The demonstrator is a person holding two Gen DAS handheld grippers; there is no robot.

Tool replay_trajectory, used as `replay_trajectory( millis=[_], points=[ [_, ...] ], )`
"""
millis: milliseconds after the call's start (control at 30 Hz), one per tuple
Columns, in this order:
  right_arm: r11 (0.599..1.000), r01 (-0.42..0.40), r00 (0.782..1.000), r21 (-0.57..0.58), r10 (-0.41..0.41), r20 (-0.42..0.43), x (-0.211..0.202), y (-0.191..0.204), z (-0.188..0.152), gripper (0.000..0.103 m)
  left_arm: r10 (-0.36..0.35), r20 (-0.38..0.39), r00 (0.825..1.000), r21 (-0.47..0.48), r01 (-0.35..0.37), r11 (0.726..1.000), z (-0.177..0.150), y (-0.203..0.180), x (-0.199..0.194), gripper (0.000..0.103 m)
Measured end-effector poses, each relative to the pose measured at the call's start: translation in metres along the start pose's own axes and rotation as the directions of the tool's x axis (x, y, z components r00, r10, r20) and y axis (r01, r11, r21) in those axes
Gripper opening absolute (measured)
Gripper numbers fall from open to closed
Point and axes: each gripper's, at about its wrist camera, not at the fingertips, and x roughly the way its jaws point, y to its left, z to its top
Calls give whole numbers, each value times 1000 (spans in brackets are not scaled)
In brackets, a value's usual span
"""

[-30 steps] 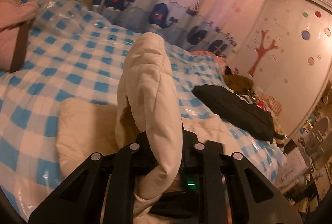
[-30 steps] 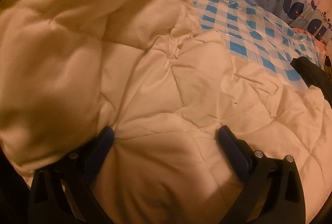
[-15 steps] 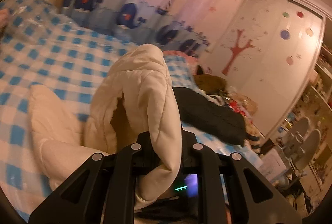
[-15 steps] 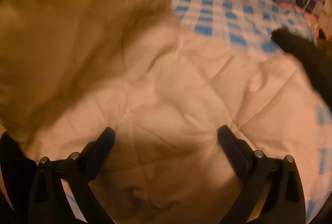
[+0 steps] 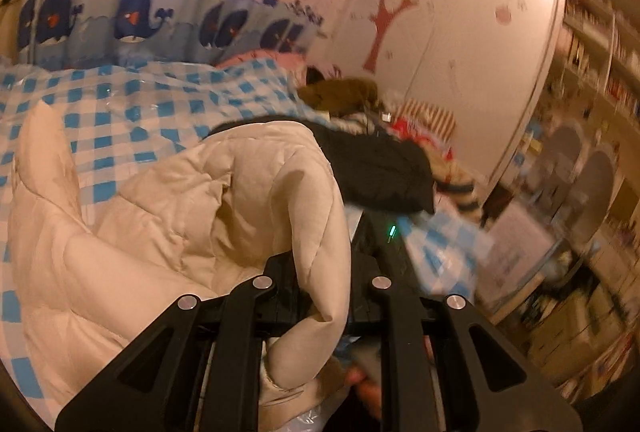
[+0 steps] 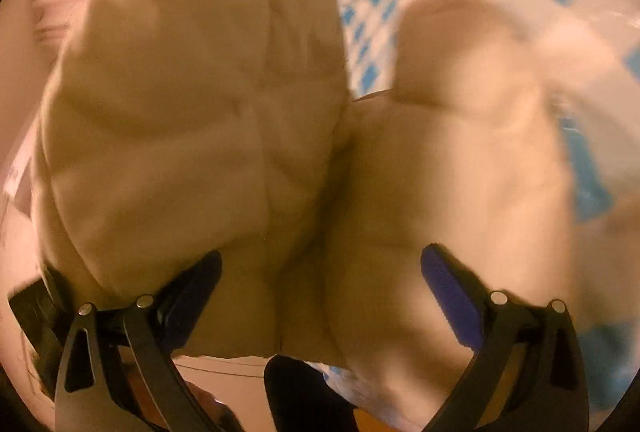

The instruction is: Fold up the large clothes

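The fold is under way, not finished: the cream quilted jacket is bunched and partly lifted off the blue-checked bed cover, with no flat, squared shape yet. The left gripper is clamped on a thick roll of the jacket that rises between its fingers. The right gripper has its fingers spread wide, jacket padding bulging between and ahead of them; whether they pinch it I cannot tell. Laying flat and smoothing remain
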Motion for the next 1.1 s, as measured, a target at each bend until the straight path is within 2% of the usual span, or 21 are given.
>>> replay_trajectory(
  millis=[67, 133, 233, 300, 367, 400, 433, 500, 533, 600, 633, 667, 700, 767, 800, 867, 900, 967, 1067, 1100],
  points=[
    [998, -16, 1000, 65, 16, 1, -14, -20, 4, 93, 6, -24, 1000, 6, -6, 1000, -9, -6, 14, 14],
    [986, -83, 996, 145, 80, 27, -26, -38, 8, 93, 30, -65, 997, 31, -28, 999, -19, -11, 29, 14],
    [978, -96, 990, 186, 74, 123, -55, -51, 21, 94, 70, -114, 991, 92, -60, 994, -36, -21, 49, 14],
    [981, -69, 993, 183, 51, 105, -57, -50, 31, 94, 85, -153, 985, 117, -68, 991, -48, -24, 65, 14],
    [987, -7, 996, 162, -7, 85, -56, -43, 37, 93, 107, -166, 980, 131, -85, 988, -52, -24, 74, 15],
    [991, 31, 992, 132, -46, 114, -61, -35, 46, 93, 112, -168, 979, 142, -89, 986, -54, -24, 75, 16],
    [994, 34, 988, 102, -48, 144, -68, -28, 55, 94, 111, -173, 979, 145, -86, 986, -54, -24, 76, 17],
    [996, -13, 988, 83, 0, 154, -69, -19, 66, 94, 89, -214, 973, 143, -59, 988, -58, -24, 75, 25],
    [998, 14, 989, 64, -23, 144, -67, -12, 71, 94, 83, -229, 970, 147, -50, 988, -59, -24, 74, 29],
    [996, 82, 982, -24, -77, 172, -64, 15, 74, 94, 75, -232, 970, 154, -40, 987, -59, -27, 62, 34],
    [992, 99, 977, -77, -83, 196, -69, 25, 79, 94, 60, -212, 975, 146, -29, 989, -57, -28, 45, 39],
    [977, 98, 976, -190, -57, 210, -66, 53, 76, 94, 54, -192, 980, 138, -28, 990, -56, -28, 32, 43],
    [964, 86, 981, -252, -38, 192, -70, 68, 74, 96, 41, -156, 987, 120, -22, 992, -53, -25, 9, 46],
    [924, 73, 995, -375, -44, 86, -40, 110, 73, 96, 20, -98, 995, 80, -12, 997, -46, -16, -25, 63],
    [915, 69, 998, -398, -60, 35, -23, 122, 75, 96, 13, -70, 997, 55, -9, 998, -43, -9, -43, 63],
    [921, 25, 992, -389, -71, -104, 14, 138, 72, 96, 6, -22, 1000, 2, -6, 1000, -38, 9, -73, 67],
    [928, 3, 981, -374, -76, -180, 37, 146, 71, 96, 30, -3, 1000, -29, -30, 999, -37, 22, -88, 70],
    [918, 5, 957, -396, -120, -266, 78, 165, 67, 96, 67, 16, 998, -67, -66, 996, -37, 44, -108, 72],
    [915, 47, 915, -400, -200, -351, 119, 179, 53, 96, 140, 59, 988, -142, -131, 981, -44, 86, -141, 72],
    [901, 75, 894, -427, -250, -371, 140, 187, 54, 96, 158, 68, 985, -161, -145, 976, -46, 97, -148, 72]
  ],
)
